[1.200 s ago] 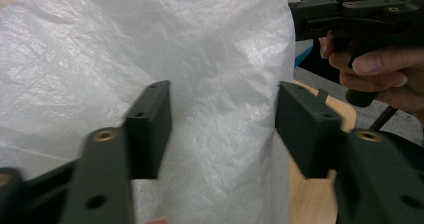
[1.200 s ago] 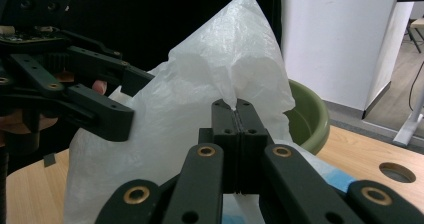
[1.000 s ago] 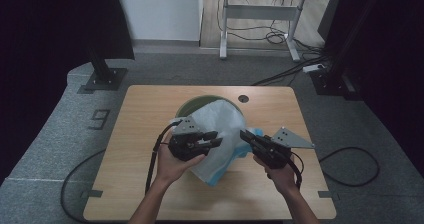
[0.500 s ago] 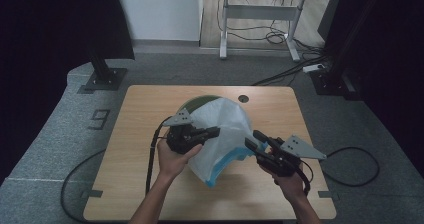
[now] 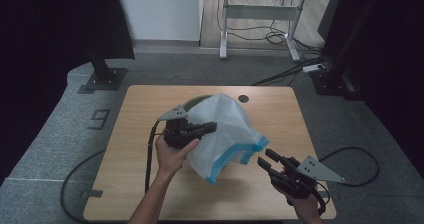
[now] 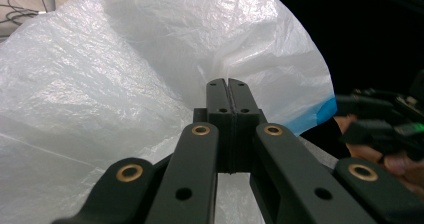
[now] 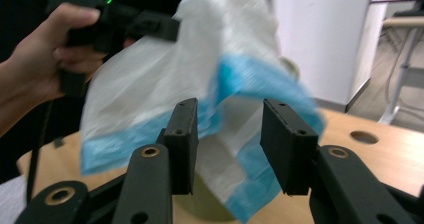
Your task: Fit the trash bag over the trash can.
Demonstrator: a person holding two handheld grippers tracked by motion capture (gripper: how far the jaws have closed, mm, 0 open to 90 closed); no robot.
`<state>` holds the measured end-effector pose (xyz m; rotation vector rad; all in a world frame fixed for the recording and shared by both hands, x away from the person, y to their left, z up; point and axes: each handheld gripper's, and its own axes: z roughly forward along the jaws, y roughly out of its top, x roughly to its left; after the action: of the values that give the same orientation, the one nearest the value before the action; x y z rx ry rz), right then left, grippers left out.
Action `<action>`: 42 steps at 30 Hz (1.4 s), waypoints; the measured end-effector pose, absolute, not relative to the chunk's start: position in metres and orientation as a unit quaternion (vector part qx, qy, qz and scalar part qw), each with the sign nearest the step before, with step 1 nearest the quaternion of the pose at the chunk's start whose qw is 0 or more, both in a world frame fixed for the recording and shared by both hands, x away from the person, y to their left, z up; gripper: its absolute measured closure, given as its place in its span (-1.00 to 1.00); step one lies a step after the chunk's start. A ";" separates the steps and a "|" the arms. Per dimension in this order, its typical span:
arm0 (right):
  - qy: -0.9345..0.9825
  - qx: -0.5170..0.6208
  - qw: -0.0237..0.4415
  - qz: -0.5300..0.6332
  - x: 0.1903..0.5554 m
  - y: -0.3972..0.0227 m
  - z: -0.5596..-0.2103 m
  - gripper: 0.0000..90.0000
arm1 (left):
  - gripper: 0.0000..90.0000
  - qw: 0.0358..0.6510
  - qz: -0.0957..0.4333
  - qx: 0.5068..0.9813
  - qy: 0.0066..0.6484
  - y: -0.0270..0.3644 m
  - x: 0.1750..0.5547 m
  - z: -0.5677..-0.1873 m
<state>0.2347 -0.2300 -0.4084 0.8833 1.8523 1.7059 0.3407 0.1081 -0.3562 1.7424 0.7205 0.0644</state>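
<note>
Green container point(image 5: 196, 100) largely hidden beneath white bag point(image 5: 227, 131); bag's blue edge point(image 7: 260, 79) motion-blurred in right gripper view; right forearm cropped below

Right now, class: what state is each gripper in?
Left gripper: closed on the white plastic bag.
Right gripper: open, holding nothing, jaws just opened.

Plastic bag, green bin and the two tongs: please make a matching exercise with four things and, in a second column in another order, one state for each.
Things:
1. left tongs
2. right tongs
3. plastic bag
4. green bin

States:
a. mostly covered, only a dark green rim shows
b. jaws apart, nothing pressed between them
c. white with a blue edge, lifted over the table
d. jaws shut on white plastic

Pairs: 1-d, 2-b, 3-c, 4-a
</note>
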 end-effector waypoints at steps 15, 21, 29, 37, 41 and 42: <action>0.698 0.317 0.218 0.603 0.260 -0.208 -0.423 0.43 | 1.00 0.590 0.023 0.744 0.312 0.110 0.343 -0.355; 0.694 0.316 0.209 0.612 0.277 -0.208 -0.426 0.68 | 1.00 0.589 0.024 0.745 0.313 0.110 0.344 -0.355; 0.686 0.294 0.202 0.634 0.280 -0.208 -0.421 0.97 | 1.00 0.592 0.027 0.742 0.315 0.112 0.344 -0.354; 0.694 0.289 0.211 0.624 0.280 -0.210 -0.418 0.98 | 1.00 0.597 0.031 0.737 0.317 0.118 0.345 -0.352; 0.697 0.297 0.214 0.616 0.282 -0.213 -0.419 0.98 | 1.00 0.601 0.036 0.730 0.322 0.126 0.346 -0.348; 0.699 0.298 0.218 0.612 0.283 -0.214 -0.419 0.98 | 1.00 0.602 0.039 0.729 0.323 0.128 0.347 -0.347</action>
<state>0.2833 -0.2145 -0.4190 0.8246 1.9364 1.6951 0.3469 0.1276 -0.3470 1.6898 0.7479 0.0902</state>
